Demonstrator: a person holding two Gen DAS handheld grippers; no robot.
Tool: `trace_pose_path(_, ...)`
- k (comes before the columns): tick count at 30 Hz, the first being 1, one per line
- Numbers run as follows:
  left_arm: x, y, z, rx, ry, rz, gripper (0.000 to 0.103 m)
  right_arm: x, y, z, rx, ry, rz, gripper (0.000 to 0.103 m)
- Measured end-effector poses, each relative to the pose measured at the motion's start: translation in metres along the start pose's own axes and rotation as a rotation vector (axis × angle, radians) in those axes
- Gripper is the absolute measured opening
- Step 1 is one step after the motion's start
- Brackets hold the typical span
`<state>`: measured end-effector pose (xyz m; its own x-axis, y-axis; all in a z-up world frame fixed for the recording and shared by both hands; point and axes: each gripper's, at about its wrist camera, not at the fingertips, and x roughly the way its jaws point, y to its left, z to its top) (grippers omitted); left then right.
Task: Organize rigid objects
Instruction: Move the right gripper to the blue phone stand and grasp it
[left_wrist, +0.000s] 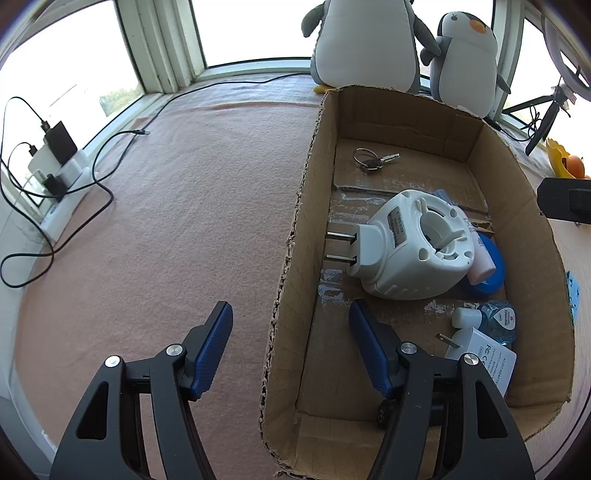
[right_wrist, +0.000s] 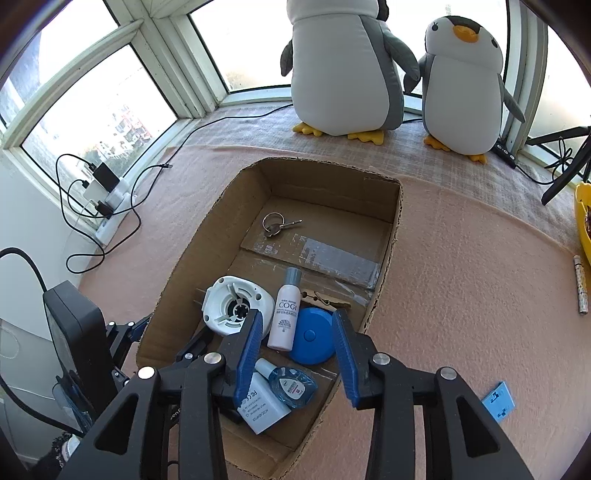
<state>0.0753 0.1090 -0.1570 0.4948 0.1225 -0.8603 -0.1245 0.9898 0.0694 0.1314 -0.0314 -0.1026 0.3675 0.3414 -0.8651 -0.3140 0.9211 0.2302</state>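
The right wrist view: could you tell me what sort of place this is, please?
Probably a home bay-window ledge: angled window frames, two plush penguins on the blanket, and a power strip with chargers.

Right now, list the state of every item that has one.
Left gripper: open, straddling the box wall.
Right gripper: open, empty.
Brown cardboard box: open-topped.
White plug-in device: on its side.
White spray bottle: lying flat, capped.
Silver keys on a ring: lying flat.

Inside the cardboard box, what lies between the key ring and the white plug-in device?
Nothing: in the right wrist view, only bare box floor with old tape strips separates the metal key ring from the white plug-in device.
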Motion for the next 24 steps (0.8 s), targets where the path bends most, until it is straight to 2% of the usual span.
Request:
trace_pose_path(11,0.000,-0.001,0.000,0.003,-0.002,-0.002,0.066,-0.051,-0.022,-0.017,0.069,-0.062,0.014,0.040)
trace_pose_path(21,0.000,-0.001,0.000,0.003,-0.002,-0.002,0.066,-0.101,-0.073,-0.042,0.188,-0.118,-0.027,0.044)
trace_pose_path(24,0.000,-0.001,0.000,0.003,-0.002,-0.002,0.066,-0.108,-0.091,-0.050,0.221,-0.123,-0.055,0.052)
